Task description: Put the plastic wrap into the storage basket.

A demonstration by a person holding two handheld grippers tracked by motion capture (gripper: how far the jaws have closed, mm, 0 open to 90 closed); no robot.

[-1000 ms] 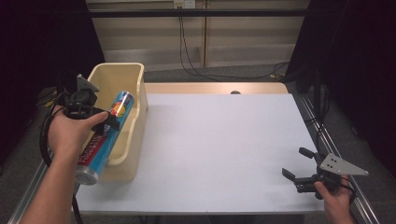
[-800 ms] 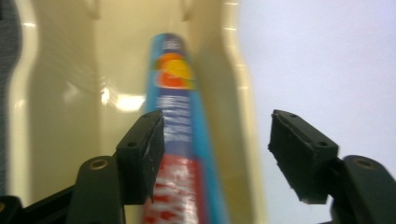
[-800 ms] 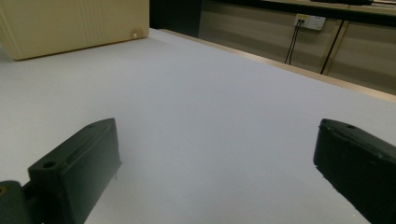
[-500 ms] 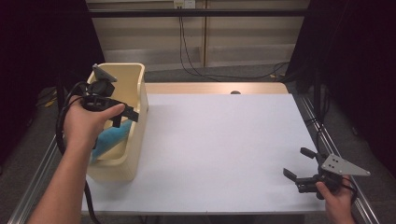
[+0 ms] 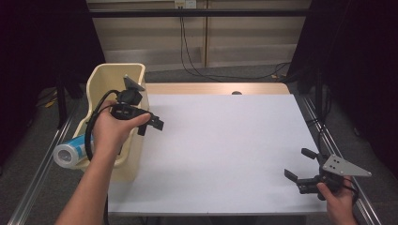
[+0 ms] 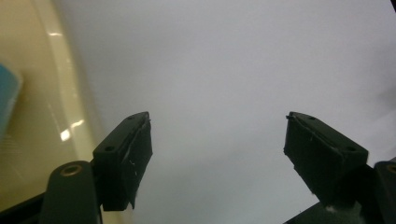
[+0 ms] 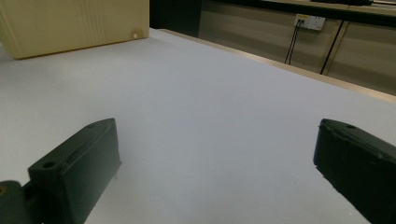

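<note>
A blue and white can lies in the cream bin at the table's left edge, its white end sticking out over the bin's near end. My left gripper hovers just right of the bin's rim, open and empty. In the left gripper view the jaws stand wide apart over the white table, with the bin wall and a blue corner of the can at the left. My right gripper rests open near the table's front right corner, holding nothing.
The white table top spreads between the two grippers. A wooden strip runs along its far edge, with cables and a wall socket behind it. The bin stands far off in the right gripper view.
The left gripper held the can over the bin, let it go into the bin, then moved right and now stands open beside the rim. The right gripper has stayed still.
</note>
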